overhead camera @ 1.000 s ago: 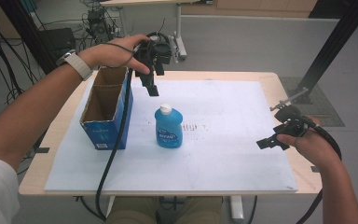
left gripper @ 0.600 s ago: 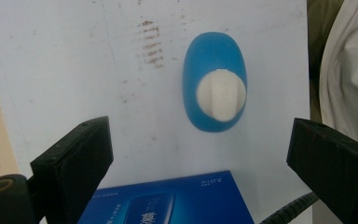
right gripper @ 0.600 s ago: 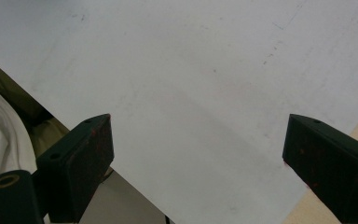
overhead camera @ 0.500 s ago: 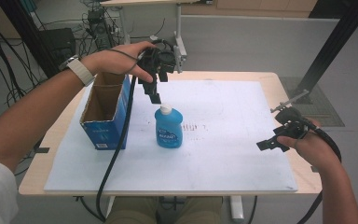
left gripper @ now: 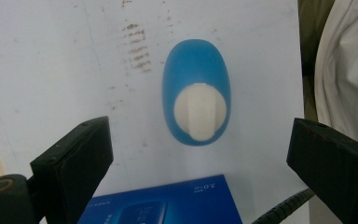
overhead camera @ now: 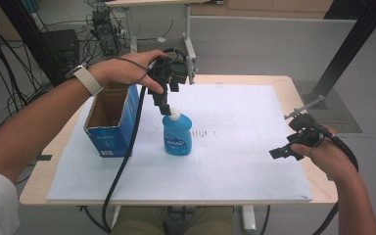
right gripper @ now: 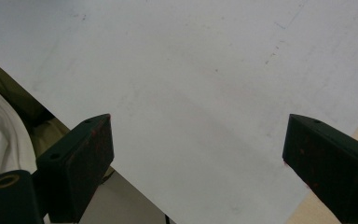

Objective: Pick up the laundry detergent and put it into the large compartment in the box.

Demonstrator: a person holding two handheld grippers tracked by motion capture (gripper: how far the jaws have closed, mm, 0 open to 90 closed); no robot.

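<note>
In the high view, a blue bottle (overhead camera: 177,134) with a white cap (overhead camera: 174,115) stands upright on the white sheet (overhead camera: 235,161) that covers the counter (overhead camera: 293,83), left of the frame's centre. Just to its left stands an open blue cardboard box (overhead camera: 111,122), its top flaps up and its brown inside showing. The left tool (overhead camera: 162,104) hangs from the upper middle of the frame, pointing down, its tips right above the bottle's cap. In the left gripper view the jaws stand wide apart at the bottom corners, with the bottle (left gripper: 196,91) seen from above between them near the centre and not touched by either; a corner of the blue box (left gripper: 163,205) lies at the bottom edge. The left hand (overhead camera: 127,68) wears a watch with a pale strap (overhead camera: 85,77).

The right tool (overhead camera: 288,150) sits at the right edge of the frame, low over the sheet, well apart from the bottle. In the right gripper view its jaws are spread wide over bare white sheet (right gripper: 191,93), holding nothing.
</note>
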